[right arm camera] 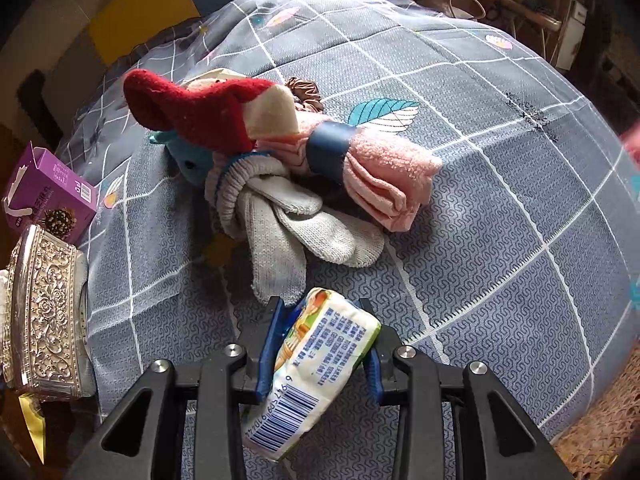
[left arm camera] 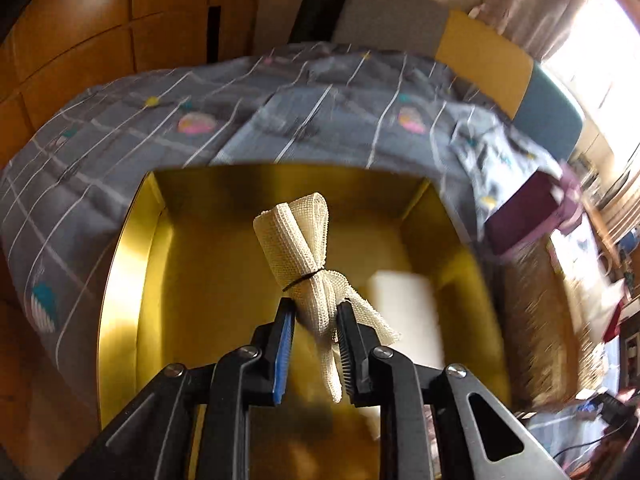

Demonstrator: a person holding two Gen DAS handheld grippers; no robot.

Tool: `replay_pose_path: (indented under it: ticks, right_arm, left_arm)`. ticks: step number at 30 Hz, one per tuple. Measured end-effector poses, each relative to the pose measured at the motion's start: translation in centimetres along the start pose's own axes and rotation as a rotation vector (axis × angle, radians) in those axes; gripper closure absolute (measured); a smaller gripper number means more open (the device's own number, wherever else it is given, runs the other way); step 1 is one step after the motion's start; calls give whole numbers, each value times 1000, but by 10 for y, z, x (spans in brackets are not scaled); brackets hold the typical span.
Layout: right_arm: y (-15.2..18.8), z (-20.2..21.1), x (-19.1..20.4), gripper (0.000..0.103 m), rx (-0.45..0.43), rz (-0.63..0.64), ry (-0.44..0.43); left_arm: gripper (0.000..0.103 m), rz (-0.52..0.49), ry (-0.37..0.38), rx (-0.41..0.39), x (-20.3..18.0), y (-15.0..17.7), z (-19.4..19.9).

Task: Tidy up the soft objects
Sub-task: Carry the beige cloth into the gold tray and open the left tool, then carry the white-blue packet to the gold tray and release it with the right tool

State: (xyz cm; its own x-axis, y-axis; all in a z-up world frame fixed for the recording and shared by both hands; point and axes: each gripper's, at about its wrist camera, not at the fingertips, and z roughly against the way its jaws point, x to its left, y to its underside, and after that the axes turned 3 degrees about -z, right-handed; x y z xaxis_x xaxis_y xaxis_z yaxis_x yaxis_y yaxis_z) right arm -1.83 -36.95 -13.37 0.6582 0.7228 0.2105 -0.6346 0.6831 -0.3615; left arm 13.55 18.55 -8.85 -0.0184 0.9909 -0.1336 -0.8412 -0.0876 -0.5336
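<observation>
In the left wrist view my left gripper (left arm camera: 314, 312) is shut on a cream mesh cloth roll (left arm camera: 298, 240) tied with a thin black band, held over a gold box (left arm camera: 132, 264); a white object (left arm camera: 404, 312) lies blurred inside it. In the right wrist view my right gripper (right arm camera: 322, 312) is shut on a small tissue pack (right arm camera: 316, 360) with a barcode, just above the grey patterned bedspread (right arm camera: 500, 220). Beyond it lies a pile: grey knit gloves (right arm camera: 296, 224), a pink towel roll (right arm camera: 384, 176) with a blue band, a red sock (right arm camera: 196, 108) and a blue plush toy (right arm camera: 188, 160).
A purple carton (right arm camera: 48, 196) and an ornate silver box (right arm camera: 44, 312) stand at the bed's left edge. A brown scrunchie (right arm camera: 306, 90) lies behind the pile. A maroon box (left arm camera: 524, 216) sits right of the gold box. Wooden wardrobe panels (left arm camera: 80, 40) rise behind the bed.
</observation>
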Motion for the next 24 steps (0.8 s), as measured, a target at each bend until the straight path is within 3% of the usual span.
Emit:
replay_pose_path:
  ticks: [2,4,8,17,24]
  right_arm:
    - [1,-1,0,67,-4,8,7]
    - [4,-2,4,67,-8,15,14]
    - [6,-1,12,67,-11,35,27]
    - [3,12,34,73,-34,97,47]
    - [-10,41,56,74,-81,209,24]
  left_arm:
    - [81,-6,-22,14,2,12,-3]
    - [72,-2,-27,10,4,22,-4]
    - [65,-12,-59,-10,0,35,0]
    - [65,-94,-54,-101,-17,48,30]
    - [65,-114,-40,-115,-21,51,40]
